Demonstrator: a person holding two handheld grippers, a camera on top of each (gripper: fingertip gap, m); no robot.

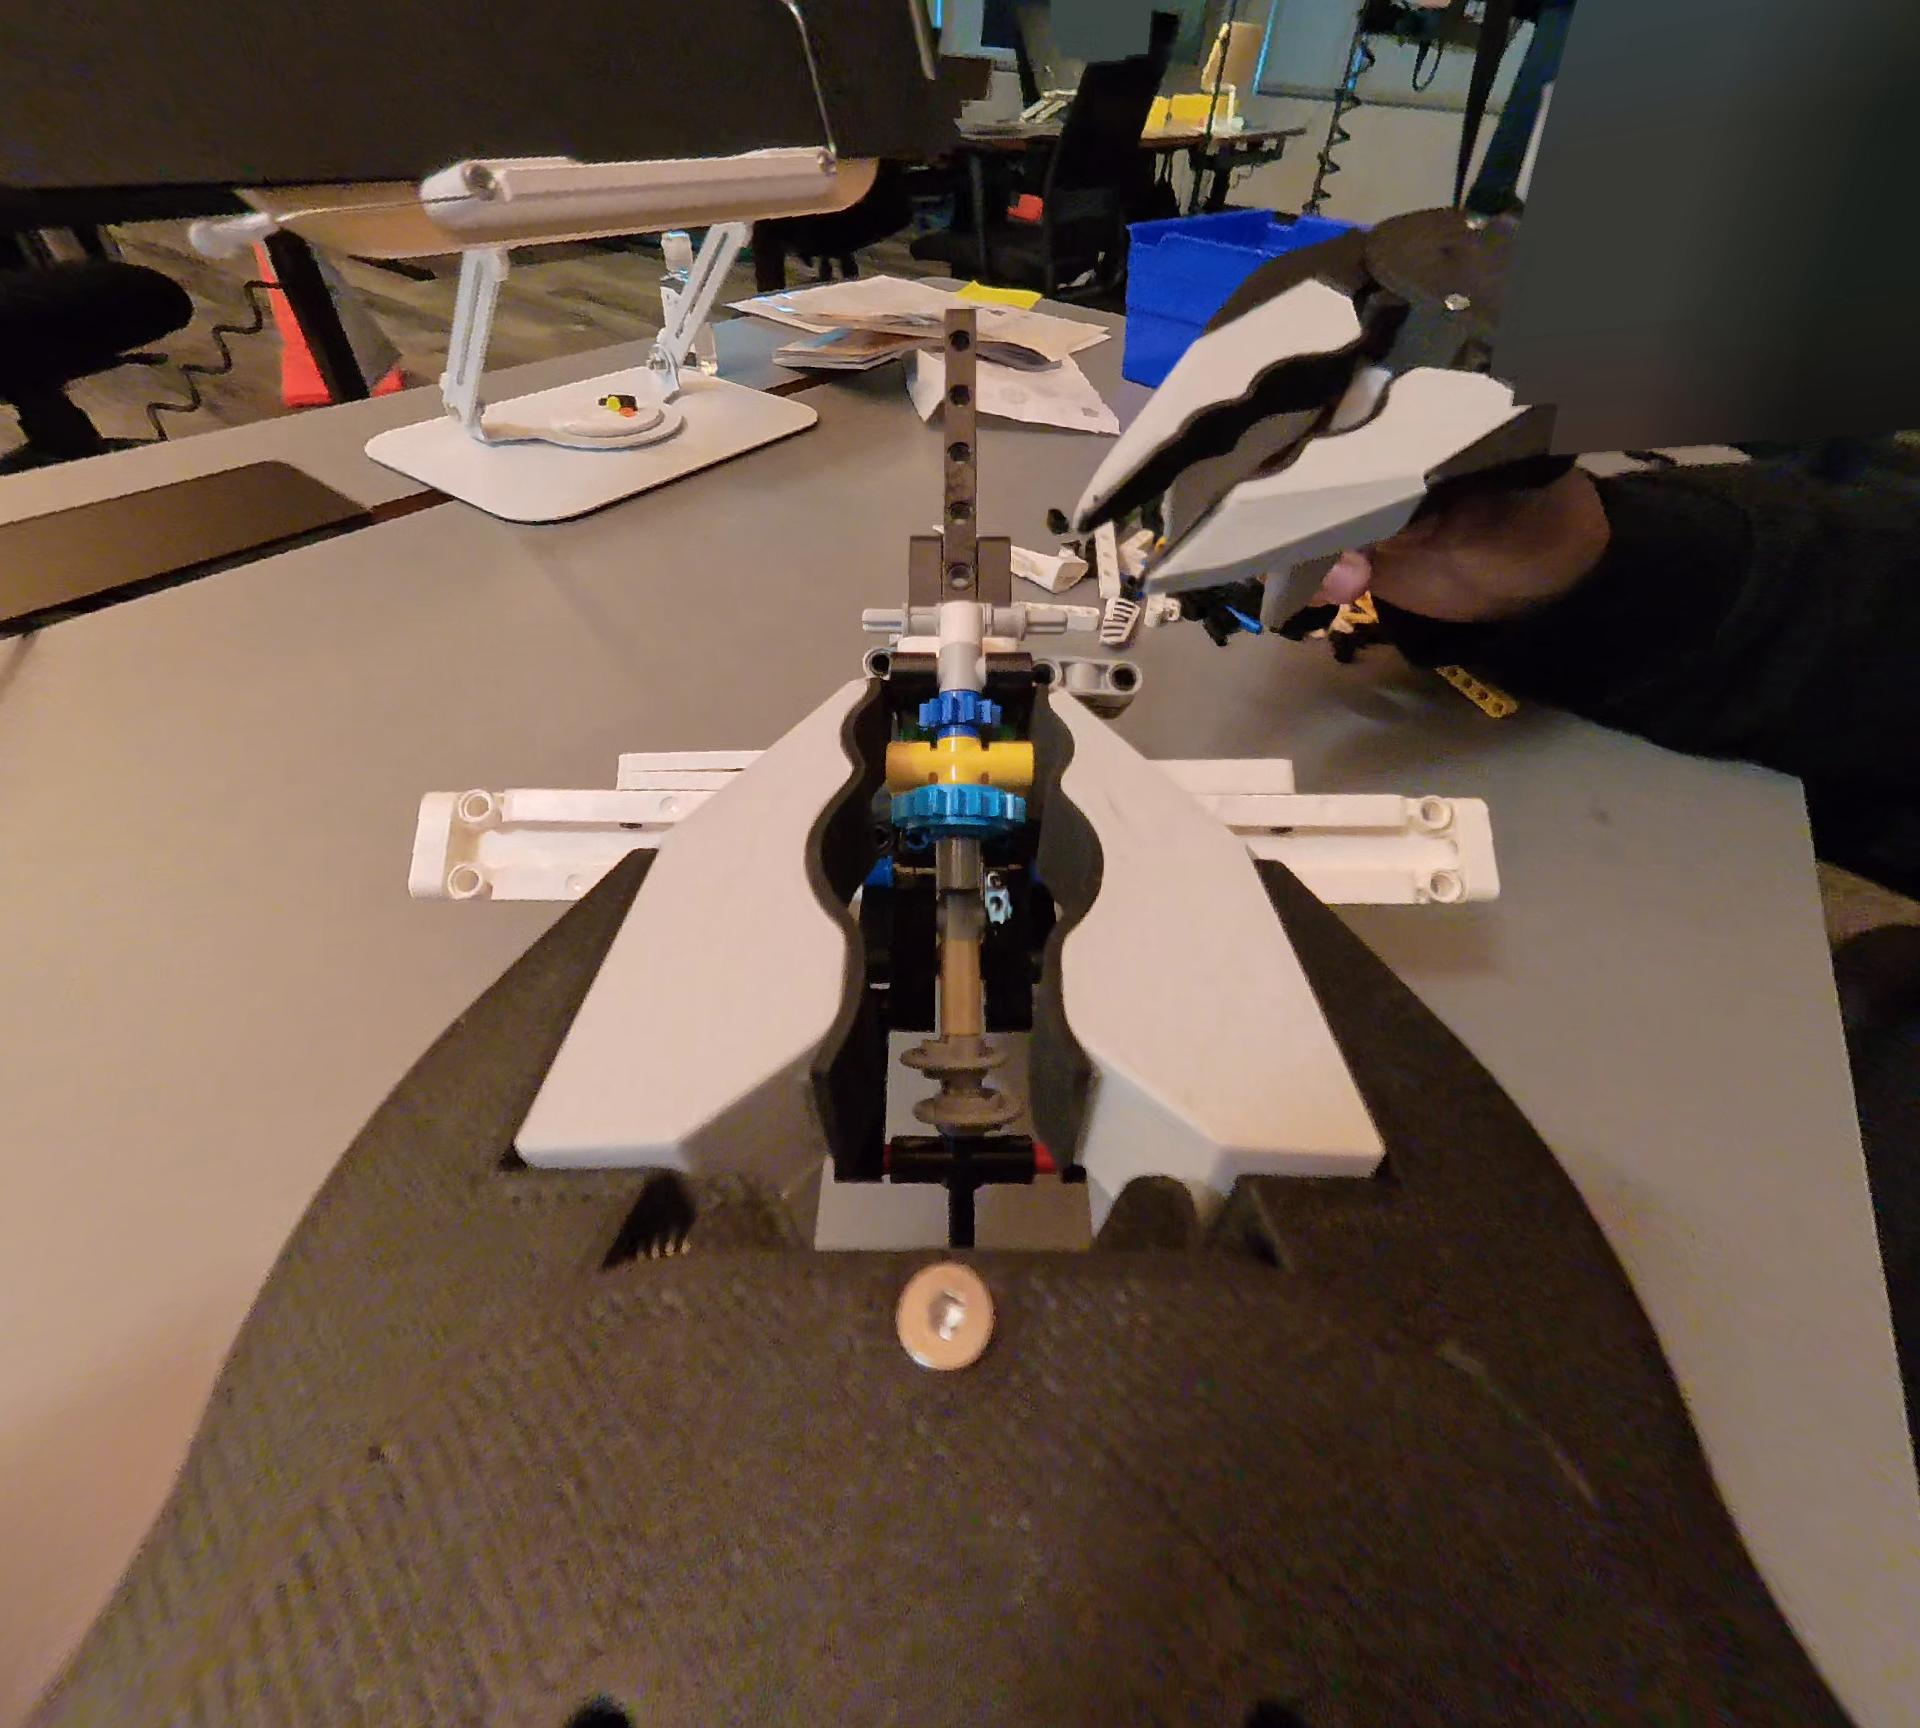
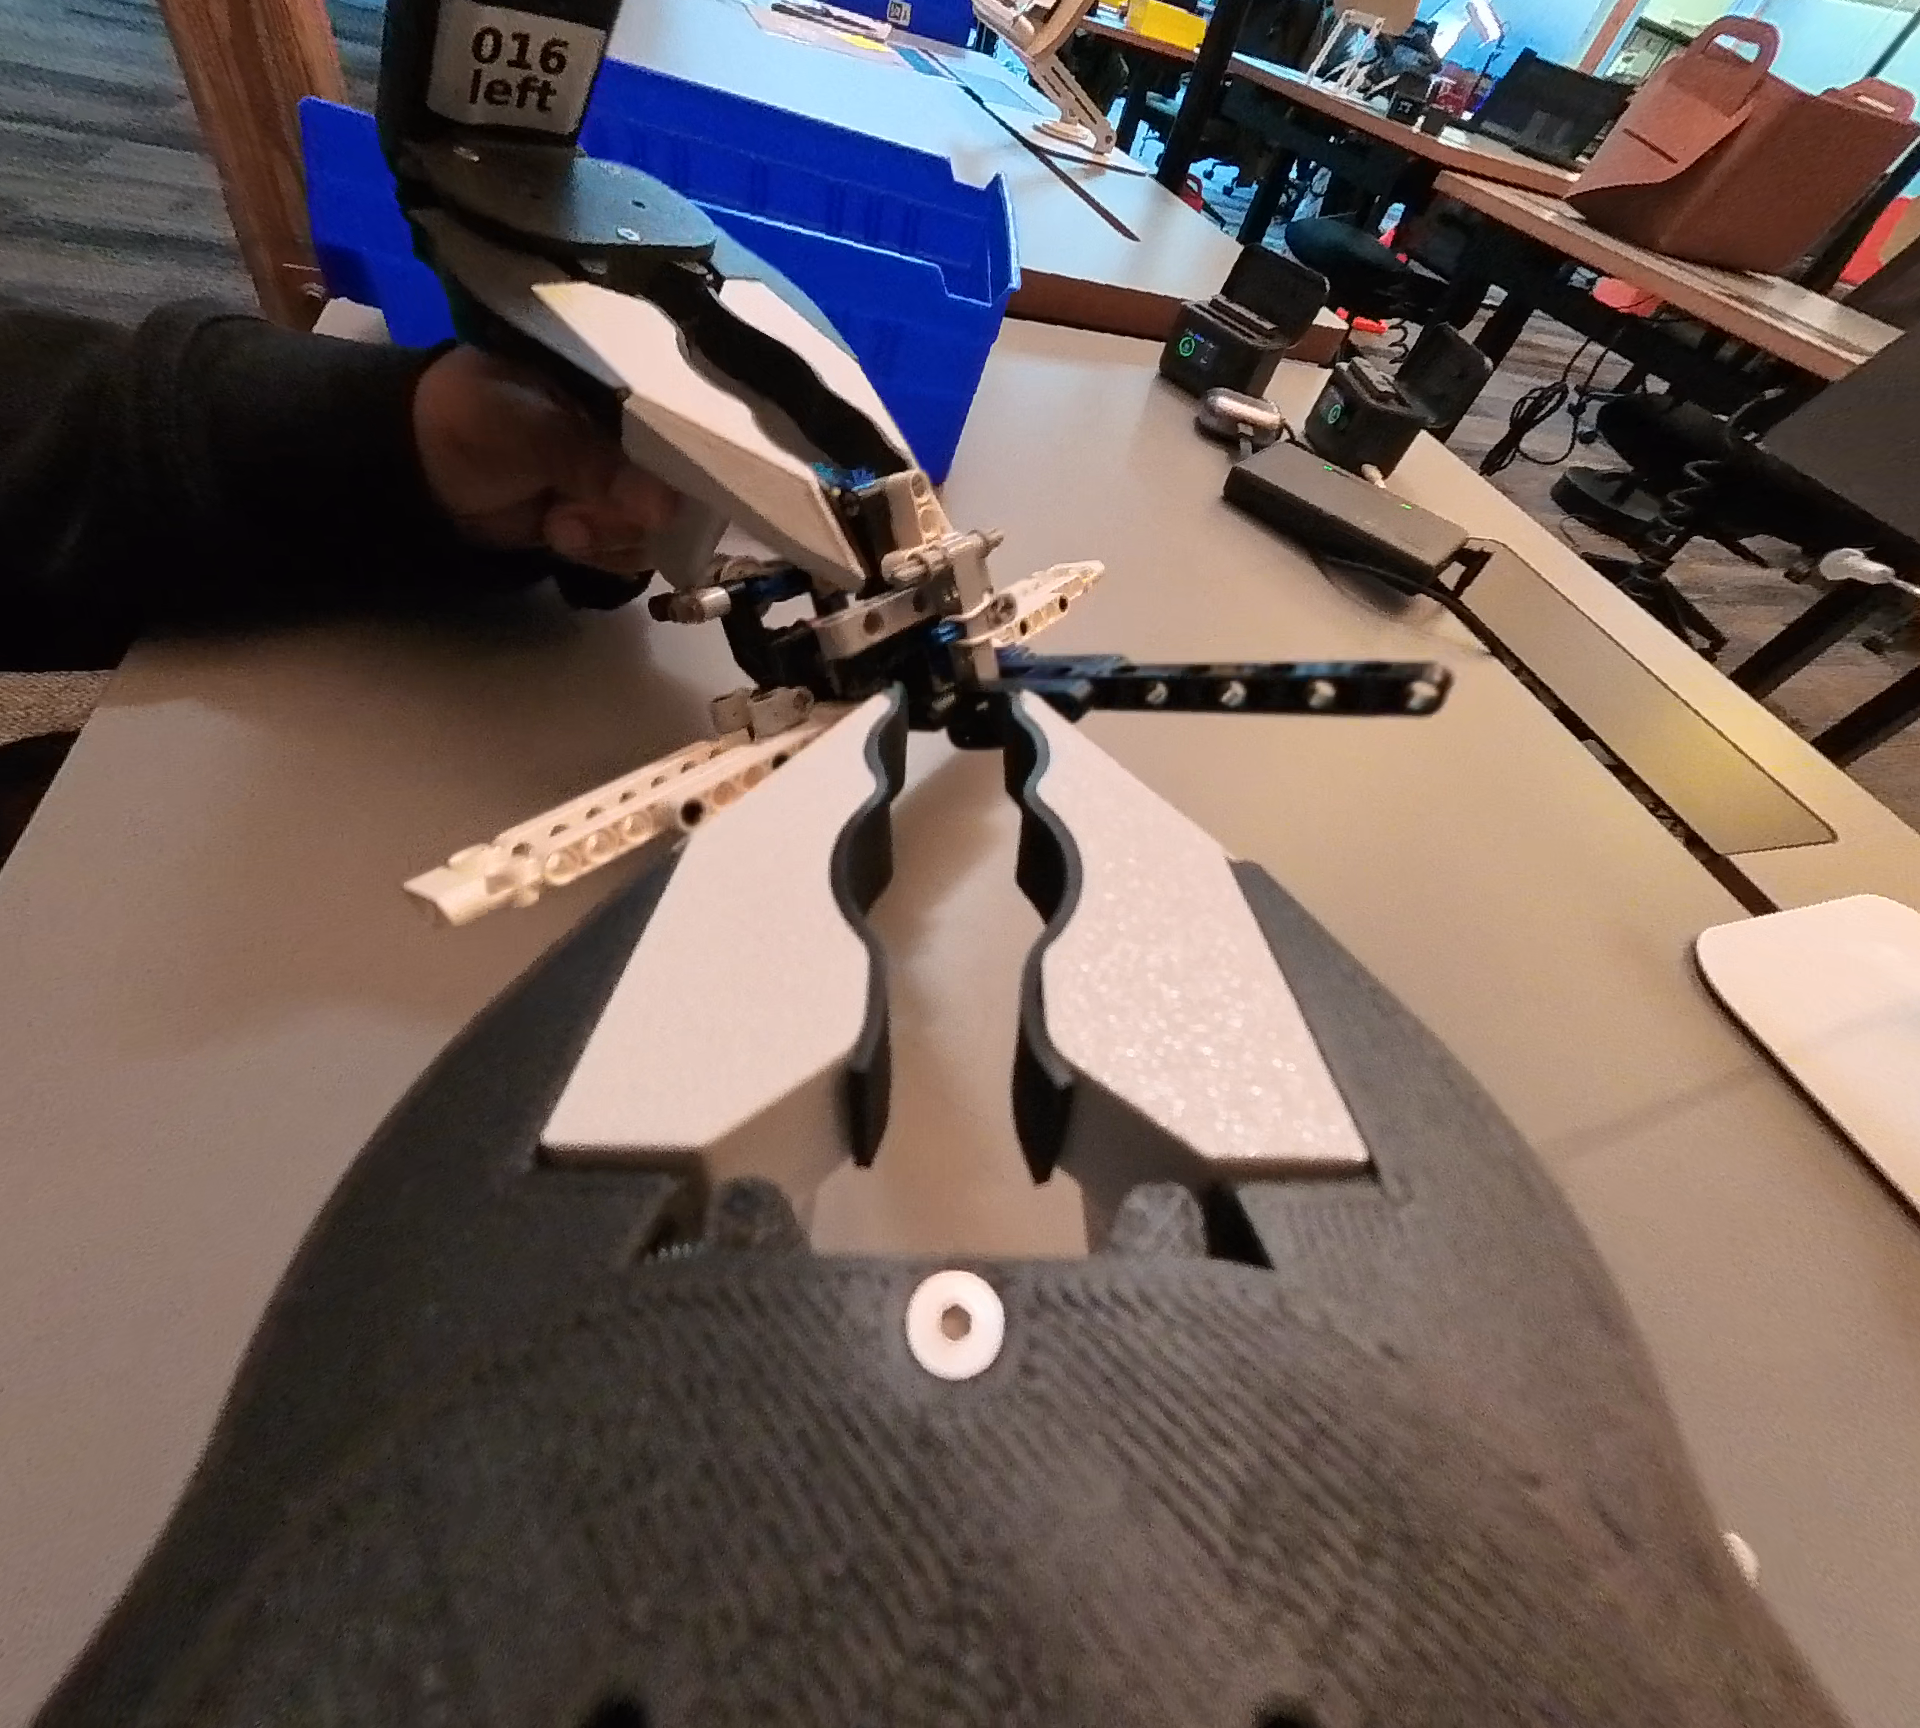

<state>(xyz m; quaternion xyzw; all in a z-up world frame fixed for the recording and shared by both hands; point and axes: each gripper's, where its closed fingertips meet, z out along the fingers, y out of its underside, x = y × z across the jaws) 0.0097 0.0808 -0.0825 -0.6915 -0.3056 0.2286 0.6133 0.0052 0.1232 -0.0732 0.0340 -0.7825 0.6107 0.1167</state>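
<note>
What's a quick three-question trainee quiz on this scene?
1. True or false: the left gripper has its jaws closed on the brick model, holding it off the table.
2. The long holed beam sticking out of the model is: A black, B red, C green.
3. What colour is the bin behind the left gripper?

Key: 1 true; 2 A; 3 blue.
</note>
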